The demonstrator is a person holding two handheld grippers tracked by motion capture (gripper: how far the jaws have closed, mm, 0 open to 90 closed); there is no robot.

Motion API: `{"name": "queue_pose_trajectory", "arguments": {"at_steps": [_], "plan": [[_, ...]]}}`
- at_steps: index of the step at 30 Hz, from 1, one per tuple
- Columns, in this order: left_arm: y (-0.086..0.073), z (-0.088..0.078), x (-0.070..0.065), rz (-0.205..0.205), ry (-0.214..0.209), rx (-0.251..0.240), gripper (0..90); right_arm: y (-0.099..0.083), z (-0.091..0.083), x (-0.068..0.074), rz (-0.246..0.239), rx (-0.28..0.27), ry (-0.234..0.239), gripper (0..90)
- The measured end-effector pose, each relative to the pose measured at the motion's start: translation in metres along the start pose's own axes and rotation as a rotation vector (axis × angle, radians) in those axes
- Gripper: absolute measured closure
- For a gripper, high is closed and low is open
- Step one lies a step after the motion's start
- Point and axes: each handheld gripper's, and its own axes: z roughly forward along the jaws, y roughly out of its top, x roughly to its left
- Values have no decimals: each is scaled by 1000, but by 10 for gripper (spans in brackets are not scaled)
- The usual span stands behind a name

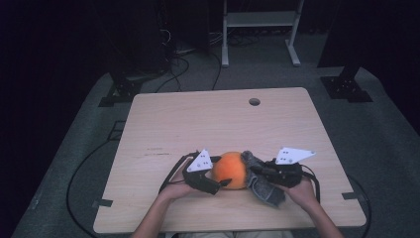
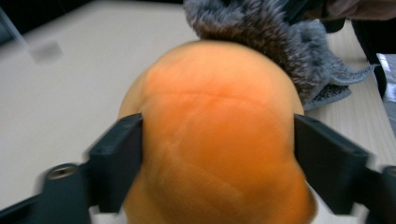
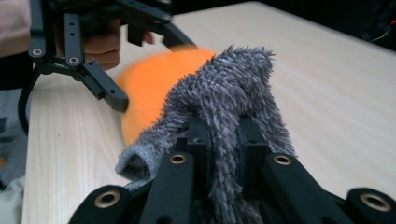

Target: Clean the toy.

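Observation:
An orange plush ball (image 1: 230, 170) rests near the front edge of the wooden table (image 1: 208, 119). My left gripper (image 1: 223, 171) reaches in from the left, with one jaw on each side of the ball. In the left gripper view both jaws press into the sides of the ball (image 2: 215, 116), which bulges past them. A grey fuzzy cloth (image 1: 265, 187) lies against the ball's right side. My right gripper (image 1: 252, 168) is shut on it. In the right gripper view a tuft of cloth (image 3: 224, 88) stands up between the closed jaws of the right gripper (image 3: 223, 135), and the ball (image 3: 154, 79) lies behind.
The table has a round hole (image 1: 254, 101) near its far edge. Beyond the table stand a white metal frame (image 1: 260, 20) and dark stands, with cables on the floor. Both forearms come in over the front edge.

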Motion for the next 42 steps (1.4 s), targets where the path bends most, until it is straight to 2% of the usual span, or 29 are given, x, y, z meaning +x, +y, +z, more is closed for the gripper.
{"name": "queue_pose_trajectory", "arguments": {"at_steps": [3,6,7,9,10,11,12,13,14,15,18,19,20,21,22,23,24,26,29,31,32,33,34,36,37,38,39,41,42], "plan": [[-2,-2,3,-34,7,35,160,2,7,7,-24,-7,4,782],[-7,-4,-1,13,10,87,166,-8,8,2,-6,5,4,783],[-7,-4,-1,13,10,87,166,-8,8,2,-6,5,4,783],[-10,-5,-3,10,-8,73,166,-21,5,-5,48,24,9,781],[-10,-5,-3,10,-8,73,165,-21,5,-5,48,24,9,781],[-9,-7,1,-33,-39,49,165,-27,1,-8,57,49,-3,779],[-9,-7,1,-33,-39,49,165,-30,0,-8,64,57,8,779],[-9,-8,3,-69,-54,22,165,-30,0,-8,64,57,8,779],[-7,-8,6,-99,-50,8,165,-32,-1,-8,67,60,13,778],[-6,-6,6,-100,-36,21,164,-35,-2,-7,67,57,15,778],[-7,-5,6,-107,-28,37,167,-35,-1,-8,71,58,18,778],[-8,-5,6,-103,-22,43,184,-36,0,-11,92,67,18,777],[-9,-5,6,-97,-17,48,184,-36,0,-11,92,67,18,777],[-10,-6,6,-97,-15,53,185,-39,0,-16,110,97,-7,778],[-11,-6,6,-96,-14,52,185,-39,0,-16,110,97,-7,778],[-12,-7,5,-78,-18,68,185,-41,-1,-20,118,135,-28,777],[-12,-7,5,-78,-18,68,185,-41,-1,-20,118,135,-28,777],[-14,-9,5,-69,-24,76,194,-41,-6,-22,135,114,-37,777],[-16,-9,6,-56,-38,74,200,-30,-12,-17,134,-3,-2,777],[-16,-7,5,-56,-39,72,203,-20,-4,-10,112,-51,42,776],[-16,-8,5,-50,-37,77,203,-20,-4,-10,112,-51,42,776],[-18,-9,5,-54,-37,76,203,-21,4,-9,91,-14,34,775],[-18,-9,5,-54,-37,76,203,-21,4,-9,91,-14,34,775],[-19,-9,6,-70,-42,64,202,-28,6,-18,128,29,28,772],[-19,-9,7,-73,-45,53,201,-31,6,-21,139,60,1,772],[-19,-9,7,-73,-45,53,201,-31,6,-21,139,60,1,772],[-19,-9,5,-67,-43,56,201,-38,6,-27,164,131,-33,773],[-19,-9,5,-62,-39,57,200,-40,4,-28,166,140,-40,773],[-19,-9,4,-55,-36,60,200,-39,1,-28,162,120,-33,772]]}}
